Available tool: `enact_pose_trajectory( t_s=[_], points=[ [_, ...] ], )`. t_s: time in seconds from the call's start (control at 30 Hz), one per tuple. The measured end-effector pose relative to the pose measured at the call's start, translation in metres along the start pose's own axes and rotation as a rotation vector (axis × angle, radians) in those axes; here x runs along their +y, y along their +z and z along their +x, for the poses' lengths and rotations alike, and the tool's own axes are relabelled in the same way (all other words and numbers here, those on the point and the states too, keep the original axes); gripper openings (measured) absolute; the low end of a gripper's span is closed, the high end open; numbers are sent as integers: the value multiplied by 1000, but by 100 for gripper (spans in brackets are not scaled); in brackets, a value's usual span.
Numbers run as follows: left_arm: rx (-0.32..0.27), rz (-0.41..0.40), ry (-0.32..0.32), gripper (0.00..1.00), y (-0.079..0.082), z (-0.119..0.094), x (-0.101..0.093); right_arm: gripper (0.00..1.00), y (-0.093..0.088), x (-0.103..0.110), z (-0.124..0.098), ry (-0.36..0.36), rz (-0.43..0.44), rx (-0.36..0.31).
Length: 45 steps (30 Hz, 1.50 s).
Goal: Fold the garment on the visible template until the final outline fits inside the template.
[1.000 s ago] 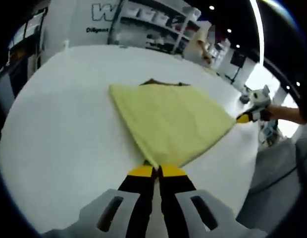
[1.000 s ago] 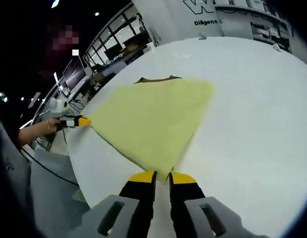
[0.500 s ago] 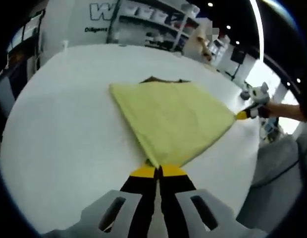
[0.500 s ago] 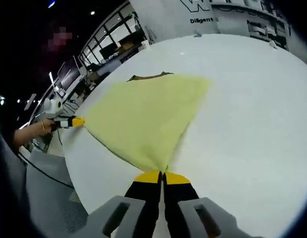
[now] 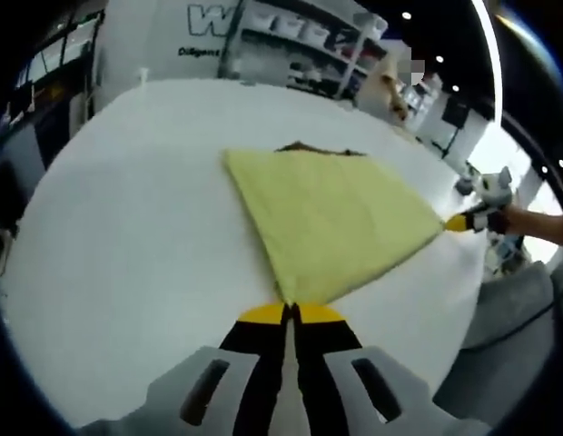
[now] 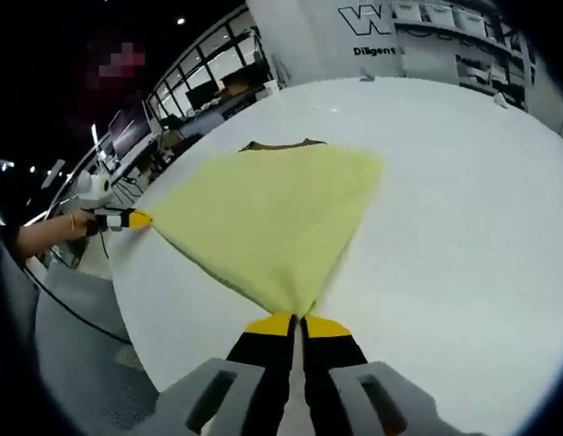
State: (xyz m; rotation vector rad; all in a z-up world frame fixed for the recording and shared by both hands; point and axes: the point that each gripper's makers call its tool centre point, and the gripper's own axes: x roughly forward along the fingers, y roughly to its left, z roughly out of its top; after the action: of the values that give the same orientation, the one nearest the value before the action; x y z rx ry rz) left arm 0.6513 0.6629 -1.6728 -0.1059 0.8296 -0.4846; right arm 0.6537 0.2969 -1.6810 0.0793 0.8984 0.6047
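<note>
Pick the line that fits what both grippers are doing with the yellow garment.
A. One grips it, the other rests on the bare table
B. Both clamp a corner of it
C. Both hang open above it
B: the left gripper and right gripper each pinch a corner of the yellow garment, jaws closed.

The garment (image 5: 331, 213) lies on the table (image 5: 127, 227), over the template (image 5: 304, 147) peeking out behind it.

White wall w/ lettering (image 5: 206, 18) — shelves (image 5: 304, 50), ceiling lights (image 5: 406, 15)
</note>
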Motion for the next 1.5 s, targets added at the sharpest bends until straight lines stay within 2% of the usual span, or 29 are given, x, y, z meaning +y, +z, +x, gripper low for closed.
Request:
enact_pose_trajectory(
  t_s=[0.07, 0.1, 0.17, 0.23, 0.33, 0.43, 0.47, 0.57, 0.6, 0.67, 0.73, 0.8, 0.9, 0.97, 1.0, 1.03, 1.13, 1.23, 1.33, 1.4, 1.47, 1.5],
  points=[
    [1, 0, 5, 1, -2, -3, 1, 0, 1, 6, -6, 1, 3, -27],
    [-20, -4, 50, 0, 1, -9, 7, 0, 0, 10, -11, -3, 3, -33],
    [-15, 26, 102, 0, 1, -14, 14, 0, 0, 14, -15, -5, 2, -33],
    [-37, 21, 125, 0, 5, -21, 13, 0, -1, 16, -15, -8, -45, -23],
    [-66, 4, 125, 0, 6, -20, 14, 5, 3, 26, -23, -21, -87, -36],
    [-68, 11, 115, 0, 9, -28, 5, 7, 8, 30, -30, -20, -91, -70],
    [-59, 28, 85, 0, 10, -33, -6, 7, 12, 32, -35, -18, -80, -95],
    [-75, 70, 75, 0, 15, -41, -10, 10, 20, 39, -48, -20, -62, -142],
    [-96, 91, 74, 0, 23, -53, -20, 11, 23, 42, -53, -21, -55, -162],
    [-136, 104, 83, 0, 27, -59, -16, 14, 25, 41, -58, -20, -45, -185],
    [-165, 103, 87, 0, 31, -66, -20, 14, 25, 44, -64, -18, -43, -198],
    [-214, 105, 111, 0, 40, -82, -29, 15, 27, 46, -74, -15, -40, -214],
    [-247, 116, 117, 1, 46, -91, -37, 13, 30, 57, -88, -3, -39, -249],
    [-267, 121, 112, 6, 51, -99, -41, 13, 32, 60, -94, 0, -34, -258],
    [-313, 128, 114, 8, 61, -111, -48, 14, 37, 66, -102, -2, -43, -285],
    [-322, 129, 110, 11, 64, -114, -52, 15, 38, 67, -104, -3, -44, -290],
    [-369, 134, 104, 23, 72, -126, -63, 17, 42, 77, -114, 14, -52, -331],
    [-396, 161, 119, 25, 75, -132, -68, 20, 41, 81, -115, 17, -52, -333],
    [-396, 169, 110, 33, 72, -133, -70, 28, 42, 84, -116, 16, -66, -349],
    [-394, 195, 118, 42, 70, -135, -75, 32, 47, 85, -120, 4, -108, -371],
    [-389, 282, 94, 55, 69, -134, -80, 34, 55, 91, -126, 7, -157, -418],
    [-362, 309, 89, 61, 64, -133, -75, 36, 57, 93, -128, 11, -148, -428]
  ],
)
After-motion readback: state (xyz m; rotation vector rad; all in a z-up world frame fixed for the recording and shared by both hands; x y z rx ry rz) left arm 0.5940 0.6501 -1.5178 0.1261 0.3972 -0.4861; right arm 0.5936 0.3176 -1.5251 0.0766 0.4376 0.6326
